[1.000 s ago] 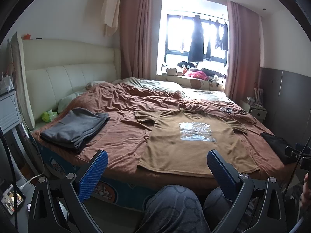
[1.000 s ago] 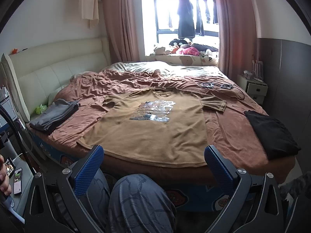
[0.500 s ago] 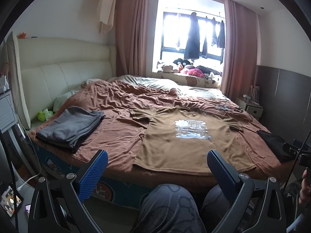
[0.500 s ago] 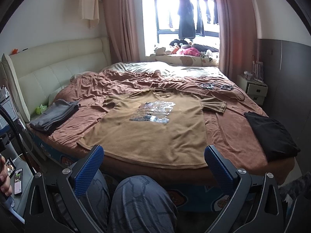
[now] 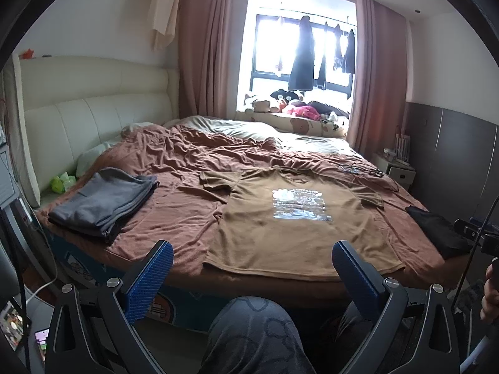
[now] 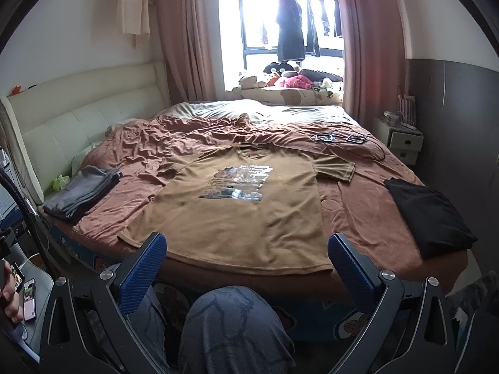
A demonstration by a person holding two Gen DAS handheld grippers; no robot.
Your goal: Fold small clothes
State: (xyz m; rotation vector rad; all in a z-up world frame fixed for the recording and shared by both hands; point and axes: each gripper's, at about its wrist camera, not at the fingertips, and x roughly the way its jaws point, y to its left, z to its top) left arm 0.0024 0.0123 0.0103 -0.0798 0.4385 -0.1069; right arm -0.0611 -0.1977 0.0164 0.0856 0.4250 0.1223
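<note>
A brown T-shirt (image 5: pixel 299 227) (image 6: pixel 237 218) with a silvery chest print lies spread flat, front up, on the rust-brown bedspread (image 5: pixel 174 205) (image 6: pixel 358 215), its hem at the bed's near edge. My left gripper (image 5: pixel 252 258) is open, held short of the bed, fingers on either side of the hem's view. My right gripper (image 6: pixel 246 249) is open too, also back from the bed edge and holding nothing. A person's knees (image 5: pixel 259 333) (image 6: pixel 230 321) in grey patterned trousers sit below both grippers.
A folded grey garment (image 5: pixel 103 202) (image 6: pixel 81 193) lies at the bed's left side, a folded black one (image 5: pixel 436 230) (image 6: pixel 430 218) at the right. Cables and glasses (image 6: pixel 343 140) lie beyond the shirt. A nightstand (image 6: pixel 399 140), cream headboard (image 5: pixel 93 118) and window with hanging clothes (image 6: pixel 290 40) ring the bed.
The left wrist view has tilted up slightly, so the bed sits lower in frame. The right wrist view is nearly the same. Both grippers stay open; the shirt has not moved.
</note>
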